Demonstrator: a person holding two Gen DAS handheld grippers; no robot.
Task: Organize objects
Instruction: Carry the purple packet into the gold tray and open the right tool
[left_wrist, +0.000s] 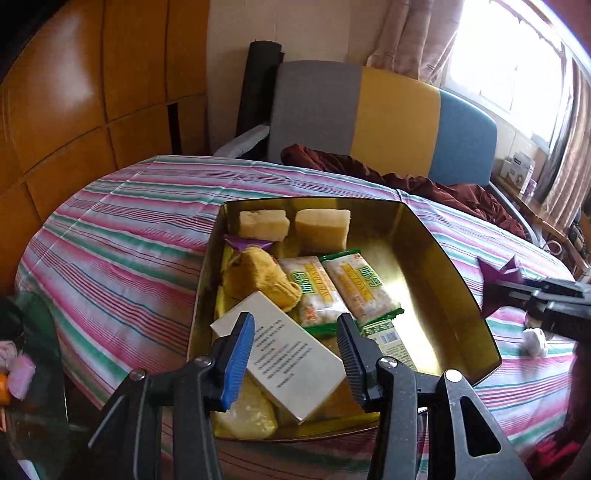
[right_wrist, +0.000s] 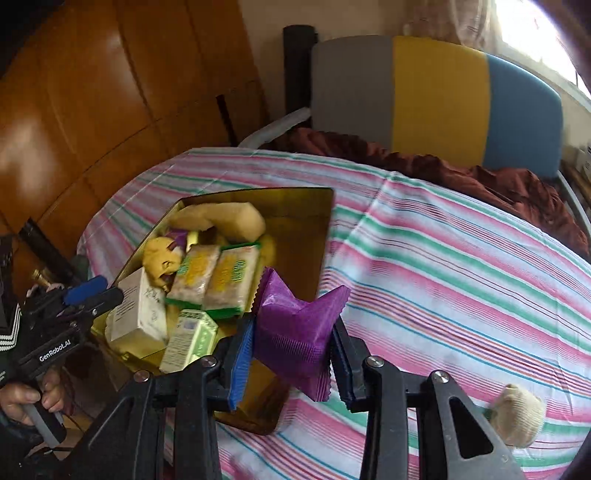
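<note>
1. The left wrist camera is looking forward and down from close above the near edge of the gold tin (left_wrist: 458, 280).
2. The right wrist camera is looking from the tin's (right_wrist: 295, 236) right side, also near.
3. Both views are sharing the tin, striped cloth (left_wrist: 122, 236) (right_wrist: 461, 258) and tricolour headboard (left_wrist: 395, 122) (right_wrist: 439, 96).

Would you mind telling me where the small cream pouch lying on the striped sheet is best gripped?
Grip the cream pouch across its rounded middle, coming straight down from above: it lies alone on the striped sheet, clear on every side. The right tongs must first release the purple packet.
</note>
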